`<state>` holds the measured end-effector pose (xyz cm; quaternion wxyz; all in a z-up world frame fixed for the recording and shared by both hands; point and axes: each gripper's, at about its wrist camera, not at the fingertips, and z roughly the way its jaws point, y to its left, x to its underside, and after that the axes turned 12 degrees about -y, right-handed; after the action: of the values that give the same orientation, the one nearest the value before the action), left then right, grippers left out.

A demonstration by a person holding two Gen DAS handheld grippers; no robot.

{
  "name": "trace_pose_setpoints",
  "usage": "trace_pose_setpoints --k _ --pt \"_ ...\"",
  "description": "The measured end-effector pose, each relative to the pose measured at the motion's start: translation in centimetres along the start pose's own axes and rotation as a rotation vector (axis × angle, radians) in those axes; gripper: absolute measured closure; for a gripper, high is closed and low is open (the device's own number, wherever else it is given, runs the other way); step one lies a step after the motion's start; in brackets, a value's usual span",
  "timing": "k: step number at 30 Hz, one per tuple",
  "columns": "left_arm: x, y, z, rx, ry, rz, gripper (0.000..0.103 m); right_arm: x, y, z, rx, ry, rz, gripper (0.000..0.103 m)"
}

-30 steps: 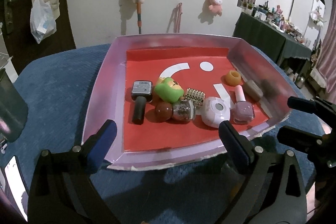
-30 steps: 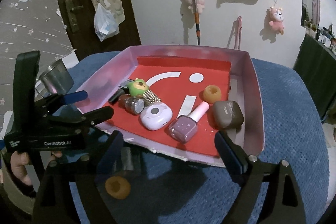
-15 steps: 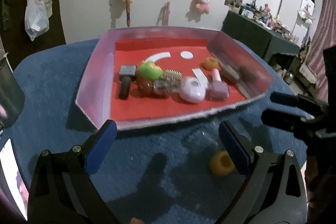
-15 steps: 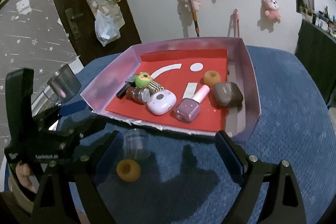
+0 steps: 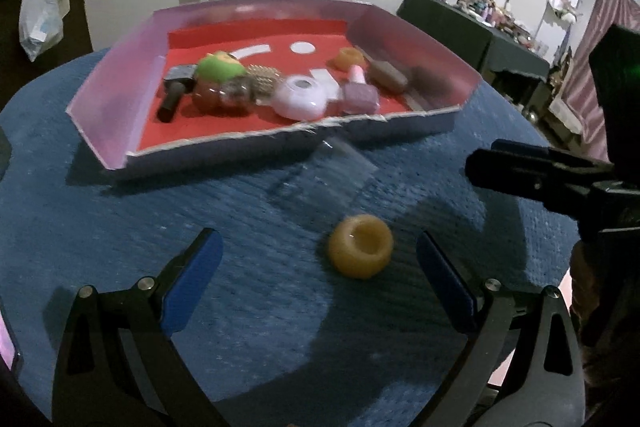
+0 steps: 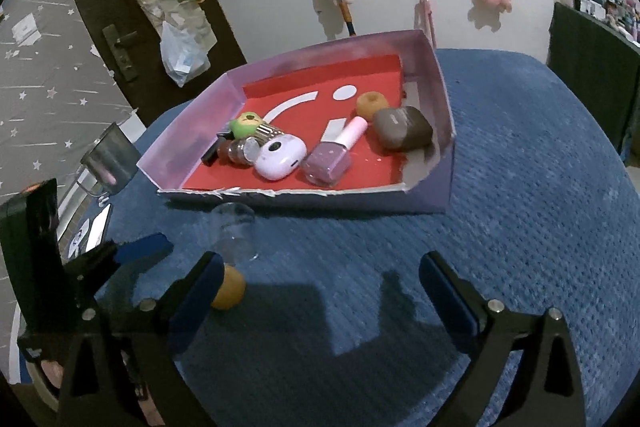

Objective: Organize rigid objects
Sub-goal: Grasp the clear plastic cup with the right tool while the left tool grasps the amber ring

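While both grippers hover over the blue cloth (image 5: 120, 227), the left gripper (image 5: 318, 279) gapes with the orange ring (image 5: 361, 246) between its fingers, untouched; the right gripper (image 6: 320, 287), jaws just widened, holds nothing, the tray (image 6: 448, 183) beyond.

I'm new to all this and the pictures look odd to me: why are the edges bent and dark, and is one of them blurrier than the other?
Both views are fisheye, so corners go black and straight lines bow. The left wrist view is smeared: the tray and clear glass look soft. The right wrist view is sharper; its nail polish bottle is crisp. Dim light casts hard finger shadows on the blue cloth.
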<state>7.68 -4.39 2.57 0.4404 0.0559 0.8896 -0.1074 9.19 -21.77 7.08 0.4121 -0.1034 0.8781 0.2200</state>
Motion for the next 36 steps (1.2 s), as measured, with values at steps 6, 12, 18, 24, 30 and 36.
trace_pose_setpoints --k 6,12,18,24,30,36 --pt "0.6 -0.9 1.5 -0.087 0.023 0.04 0.004 0.3 -0.3 -0.2 0.005 -0.001 0.009 0.002" --pt "0.9 0.6 1.2 -0.141 0.022 0.032 0.004 0.3 -0.4 0.0 -0.006 0.011 0.013 0.002" --pt "1.3 3.6 0.1 -0.184 0.019 -0.004 0.004 0.3 1.3 1.0 -0.058 0.027 -0.011 0.002" --pt "1.3 5.0 -0.6 -0.14 -0.015 -0.06 0.004 0.1 3.6 2.9 -0.108 0.047 -0.025 0.007" --pt "0.7 4.1 -0.1 -0.052 -0.032 -0.064 0.005 -0.2 4.9 4.8 -0.129 0.076 -0.017 0.023" --pt "0.3 3.6 0.5 -0.039 -0.033 -0.052 0.033 0.0 4.6 6.0 -0.166 0.124 0.036 0.044"
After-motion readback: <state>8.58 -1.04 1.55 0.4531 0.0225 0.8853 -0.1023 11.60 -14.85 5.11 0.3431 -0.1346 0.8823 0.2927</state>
